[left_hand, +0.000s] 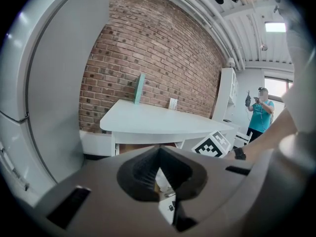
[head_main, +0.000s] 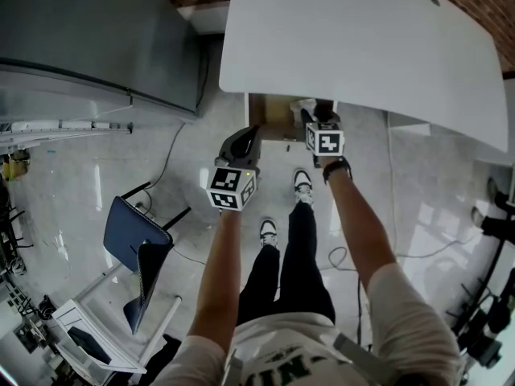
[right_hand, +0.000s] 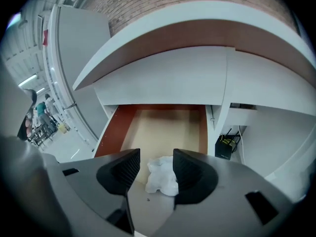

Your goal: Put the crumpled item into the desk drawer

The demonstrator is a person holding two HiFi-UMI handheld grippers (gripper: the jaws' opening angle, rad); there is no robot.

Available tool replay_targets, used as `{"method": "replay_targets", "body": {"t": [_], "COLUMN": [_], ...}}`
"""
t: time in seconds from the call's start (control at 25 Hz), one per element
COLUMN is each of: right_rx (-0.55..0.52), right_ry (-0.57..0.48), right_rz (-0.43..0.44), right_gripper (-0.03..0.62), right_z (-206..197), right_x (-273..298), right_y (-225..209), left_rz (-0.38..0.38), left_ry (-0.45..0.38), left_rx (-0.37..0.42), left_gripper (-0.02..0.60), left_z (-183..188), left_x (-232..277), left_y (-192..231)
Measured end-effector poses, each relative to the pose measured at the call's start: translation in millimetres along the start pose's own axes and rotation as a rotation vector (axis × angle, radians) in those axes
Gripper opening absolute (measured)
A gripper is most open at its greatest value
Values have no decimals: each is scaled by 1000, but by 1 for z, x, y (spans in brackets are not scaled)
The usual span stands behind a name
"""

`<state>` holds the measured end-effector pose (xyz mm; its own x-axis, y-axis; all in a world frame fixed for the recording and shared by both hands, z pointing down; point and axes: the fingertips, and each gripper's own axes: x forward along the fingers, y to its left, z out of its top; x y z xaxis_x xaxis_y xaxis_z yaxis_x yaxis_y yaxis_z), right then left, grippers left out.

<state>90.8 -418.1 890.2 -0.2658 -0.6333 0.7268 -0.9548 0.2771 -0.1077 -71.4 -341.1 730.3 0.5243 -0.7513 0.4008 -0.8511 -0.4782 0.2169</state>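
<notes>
The white desk (head_main: 362,47) has its drawer (head_main: 269,112) pulled out, brown wood inside (right_hand: 168,125). A crumpled white item (right_hand: 162,177) lies on the drawer floor near its front. My right gripper (right_hand: 155,166) hangs just over it, open; the item shows in the gap between the dark pads, which do not press on it. In the head view the right gripper (head_main: 312,117) reaches into the drawer. My left gripper (head_main: 244,139) waits left of the drawer front, its jaws together (left_hand: 159,176) with nothing in them.
A tall grey cabinet (head_main: 96,39) stands left of the desk. A blue chair (head_main: 137,240) sits behind on the left. A small black box with cables (right_hand: 227,144) rests under the desk, right of the drawer. A person in teal (left_hand: 259,115) stands far off.
</notes>
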Motion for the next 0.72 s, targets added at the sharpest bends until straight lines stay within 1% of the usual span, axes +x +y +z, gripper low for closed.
{"method": "replay_targets", "body": {"t": [0.16,0.28,0.4,0.56,0.72], "right_rx": [1,6,9,32,30], "right_ry": [-16,-37,-50,-108,-174], "right_rz": [-3,-3,-12,9,-18], "right_gripper": [187,187,186,184,153], "right_z": [7,14,14,23,41], "right_x": [-21,-47,-76,-125,-175], "right_y": [1,8,14,30,33], "left_rz": [6,12,26,42,39], "left_ry": [-3,-10,-20,-34,-45], "left_rx": [-5,-2,-18,-27,-7], "left_gripper": [-2,-2,-2,-2,-2], "left_z": [7,17,26,41,62], "left_x": [-8,-19,-30,-54,-76], "left_y": [-2,-4,-5,-10,-26]}}
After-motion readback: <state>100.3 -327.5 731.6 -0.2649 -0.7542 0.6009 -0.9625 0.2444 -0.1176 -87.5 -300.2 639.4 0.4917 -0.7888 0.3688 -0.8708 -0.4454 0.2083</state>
